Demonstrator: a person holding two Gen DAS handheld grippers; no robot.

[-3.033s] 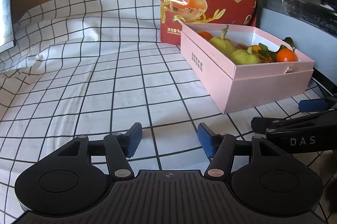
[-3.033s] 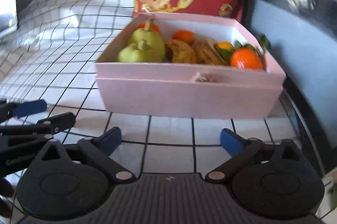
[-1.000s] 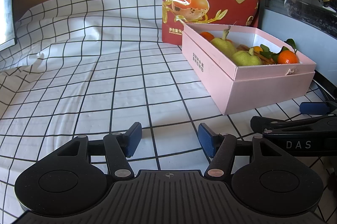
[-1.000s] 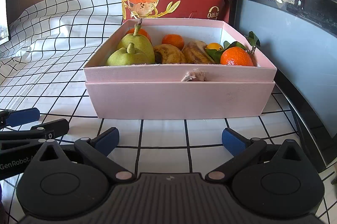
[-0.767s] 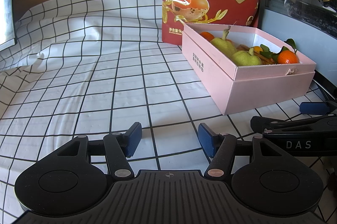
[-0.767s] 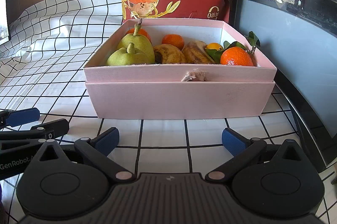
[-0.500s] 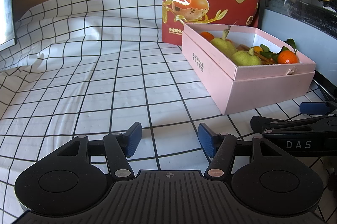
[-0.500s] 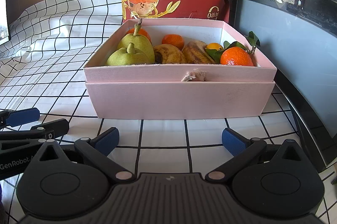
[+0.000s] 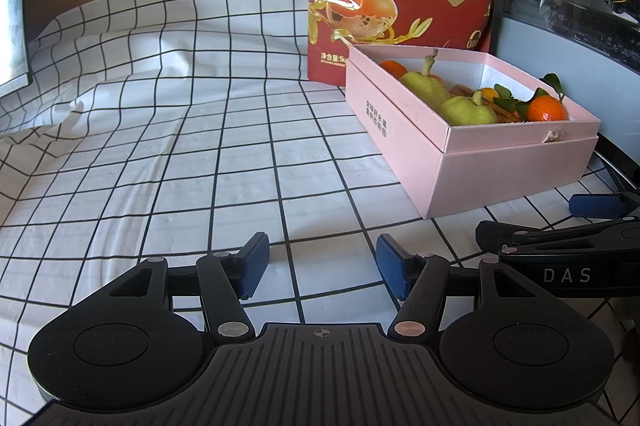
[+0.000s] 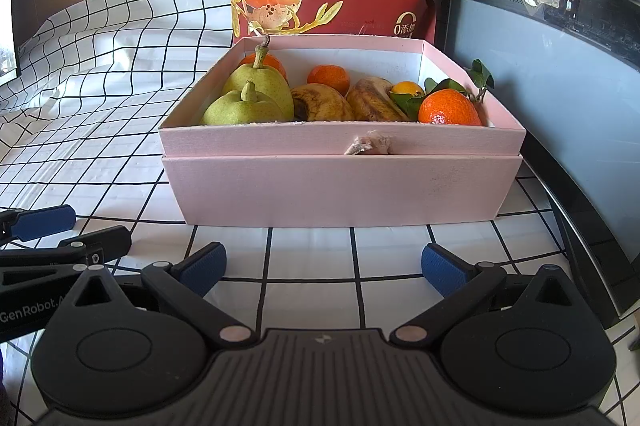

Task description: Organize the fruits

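I am holding both tongs level and low in front of the pink cardboard box (image 10: 340, 186) of fruits (image 10: 256, 94): left tongs (image 9: 320, 266) spread empty, right tongs (image 10: 323, 268) gaping wider, empty.

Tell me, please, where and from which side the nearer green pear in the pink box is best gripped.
Grip the nearer pear across its upper body, just below the stem, coming from above. The pink box wall hides its front, and the taller pear crowds it behind.
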